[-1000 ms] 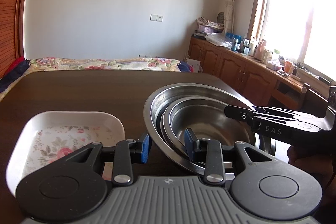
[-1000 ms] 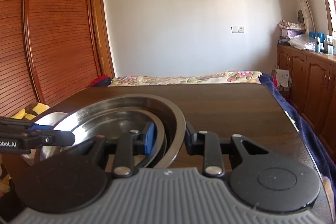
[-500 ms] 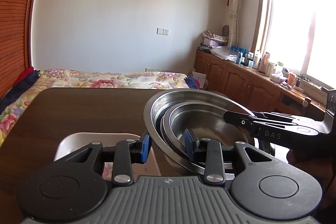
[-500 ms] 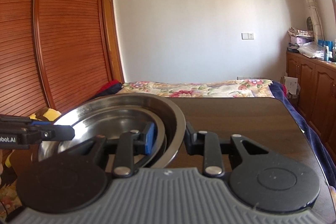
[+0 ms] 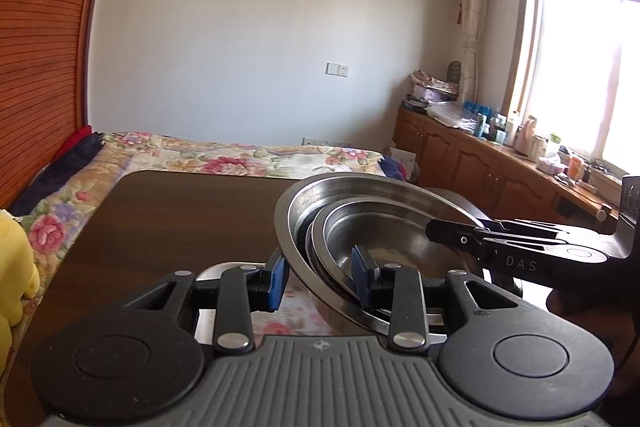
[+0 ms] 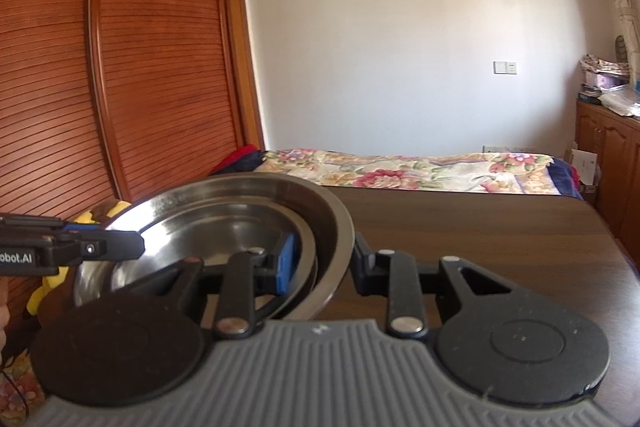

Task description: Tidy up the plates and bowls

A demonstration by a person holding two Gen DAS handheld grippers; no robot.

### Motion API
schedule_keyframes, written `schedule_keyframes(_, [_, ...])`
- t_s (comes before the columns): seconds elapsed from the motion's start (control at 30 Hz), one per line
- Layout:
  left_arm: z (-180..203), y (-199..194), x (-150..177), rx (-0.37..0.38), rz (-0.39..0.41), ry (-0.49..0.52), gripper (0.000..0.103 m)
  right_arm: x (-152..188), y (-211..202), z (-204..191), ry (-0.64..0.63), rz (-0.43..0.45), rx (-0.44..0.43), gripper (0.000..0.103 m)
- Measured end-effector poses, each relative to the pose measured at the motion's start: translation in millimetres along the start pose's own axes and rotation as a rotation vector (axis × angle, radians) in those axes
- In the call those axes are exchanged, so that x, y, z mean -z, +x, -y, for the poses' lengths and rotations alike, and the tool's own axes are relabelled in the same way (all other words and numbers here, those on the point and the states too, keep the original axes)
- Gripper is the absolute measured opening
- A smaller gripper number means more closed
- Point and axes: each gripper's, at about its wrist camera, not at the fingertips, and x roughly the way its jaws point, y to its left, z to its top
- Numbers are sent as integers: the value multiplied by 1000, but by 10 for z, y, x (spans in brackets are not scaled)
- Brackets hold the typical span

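Left gripper [image 5: 318, 277] grips the near rim of the stack of steel bowls [image 5: 384, 227], one finger outside, one inside. Right gripper [image 6: 322, 259] clamps the opposite rim the same way. The bowls hang tilted above the dark wooden table [image 5: 192, 219], over a floral dish [image 5: 276, 315] partly hidden beneath. Beyond the table lies a floral bedspread [image 6: 420, 167]; wooden cabinets [image 5: 460, 155] line the window wall.

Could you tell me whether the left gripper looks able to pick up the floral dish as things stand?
Probably not: the left gripper is shut on the rim of the nested steel bowls, which hang over the floral dish together with the right gripper. It would need to let go first.
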Motion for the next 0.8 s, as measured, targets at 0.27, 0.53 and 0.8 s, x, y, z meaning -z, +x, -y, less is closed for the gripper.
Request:
schedule_keyframes(0.27, [-225,14,52,-26,-7,-38,36,22,170,-176,-22,-34,-24,32])
schedule_keyframes(0.53, [-383,-40,126,-40,-18,-66,36,83,215,-320,-27,-72,-50,32])
schedule_keyframes(0.8, [-440,-56,168,-39,-41,-74,36,106,237,-404,-39,-95,-50,32])
